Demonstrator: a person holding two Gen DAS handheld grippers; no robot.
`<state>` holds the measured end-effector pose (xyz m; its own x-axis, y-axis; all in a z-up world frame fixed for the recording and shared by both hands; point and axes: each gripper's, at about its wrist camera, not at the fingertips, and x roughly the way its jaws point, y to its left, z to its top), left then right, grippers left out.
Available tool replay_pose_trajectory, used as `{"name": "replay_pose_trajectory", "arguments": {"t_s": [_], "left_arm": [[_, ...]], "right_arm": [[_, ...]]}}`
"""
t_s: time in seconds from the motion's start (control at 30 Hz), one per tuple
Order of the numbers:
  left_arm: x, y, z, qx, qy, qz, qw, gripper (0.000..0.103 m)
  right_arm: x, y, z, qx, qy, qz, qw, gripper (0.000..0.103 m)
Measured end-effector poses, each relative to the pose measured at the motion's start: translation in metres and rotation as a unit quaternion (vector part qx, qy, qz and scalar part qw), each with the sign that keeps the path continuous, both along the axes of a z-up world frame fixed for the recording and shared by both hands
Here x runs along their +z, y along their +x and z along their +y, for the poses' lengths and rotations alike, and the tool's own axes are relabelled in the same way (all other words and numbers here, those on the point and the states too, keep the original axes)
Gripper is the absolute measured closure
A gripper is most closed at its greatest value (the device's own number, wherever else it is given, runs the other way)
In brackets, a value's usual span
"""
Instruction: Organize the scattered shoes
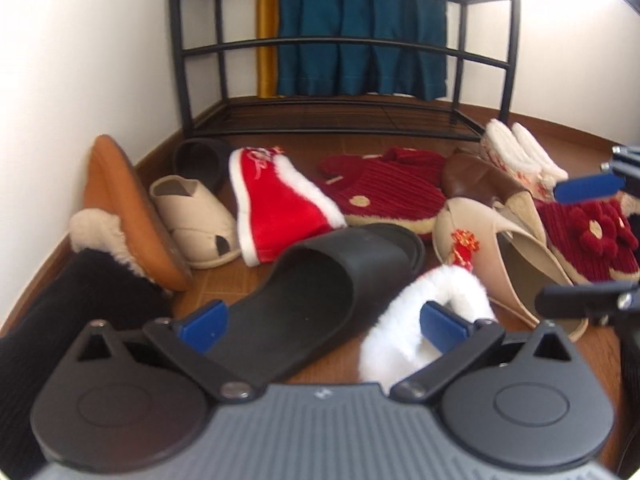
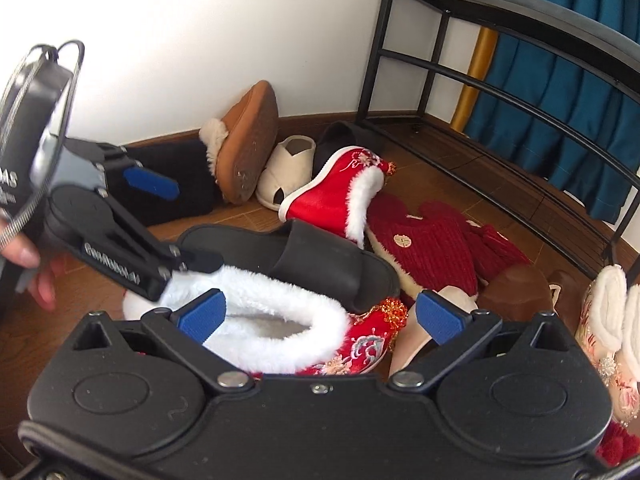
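Down on the wooden floor (image 1: 256, 280) in front of the black shoe rack (image 1: 344, 120), shoes lie every which way and the rack's bottom shelf shows nothing on it yet. Left tongs (image 1: 324, 326) are spread wide, holding nothing, hovering over the open end of a black slide sandal (image 1: 320, 280). Right tongs (image 2: 320, 318) are spread too, empty, poised just above a red embroidered boot (image 2: 352, 348) with a thick white fur collar, which lies on the floor touching the sandal's edge. A second red fur-trimmed boot (image 1: 276, 212) is tipped on its side further back, beside a cream slipper (image 1: 196, 220) and a tan slipper (image 1: 132, 212) propped against the wall. That sandal looks rubbery, light and fairly stiff; I'd judge a pinch on the sidewall of the strap or the sole edge would hold without slipping. The boot is soft and squashy, so the fur will compress and may slide; better to bite the firmer collar rim or the heel than the fluff. Dark red knitted slippers (image 1: 384, 196) lie in the middle, floppy-looking.
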<state>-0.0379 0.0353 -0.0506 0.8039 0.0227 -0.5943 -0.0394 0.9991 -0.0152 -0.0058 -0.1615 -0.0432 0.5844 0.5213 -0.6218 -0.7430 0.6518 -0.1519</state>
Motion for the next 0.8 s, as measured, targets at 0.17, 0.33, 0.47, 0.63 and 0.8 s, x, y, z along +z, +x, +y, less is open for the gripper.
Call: {"name": "replay_pose_trajectory", "arguments": {"t_s": [0.17, 0.33, 0.47, 0.63, 0.8], "left_arm": [[0.023, -0.005, 0.042, 0.082, -0.017, -0.028, 0.9961, 0.0], [0.031, -0.012, 0.061, 0.117, -0.03, -0.035, 0.9921, 0.0], [0.028, -0.019, 0.06, 0.125, -0.025, -0.038, 0.9911, 0.0], [0.026, -0.022, 0.055, 0.125, -0.022, -0.038, 0.9912, 0.0], [0.026, -0.026, 0.053, 0.128, -0.016, -0.041, 0.9908, 0.0]], "right_arm": [[0.001, 0.006, 0.008, 0.01, -0.008, -0.003, 1.0, 0.0], [0.0, 0.005, 0.016, 0.023, -0.018, -0.005, 1.0, 0.003], [-0.008, 0.015, 0.019, 0.032, -0.034, 0.005, 0.999, 0.014], [-0.017, 0.013, 0.027, 0.055, -0.063, -0.002, 0.997, 0.029], [-0.031, 0.02, 0.04, 0.093, -0.113, -0.007, 0.989, 0.049]]}}
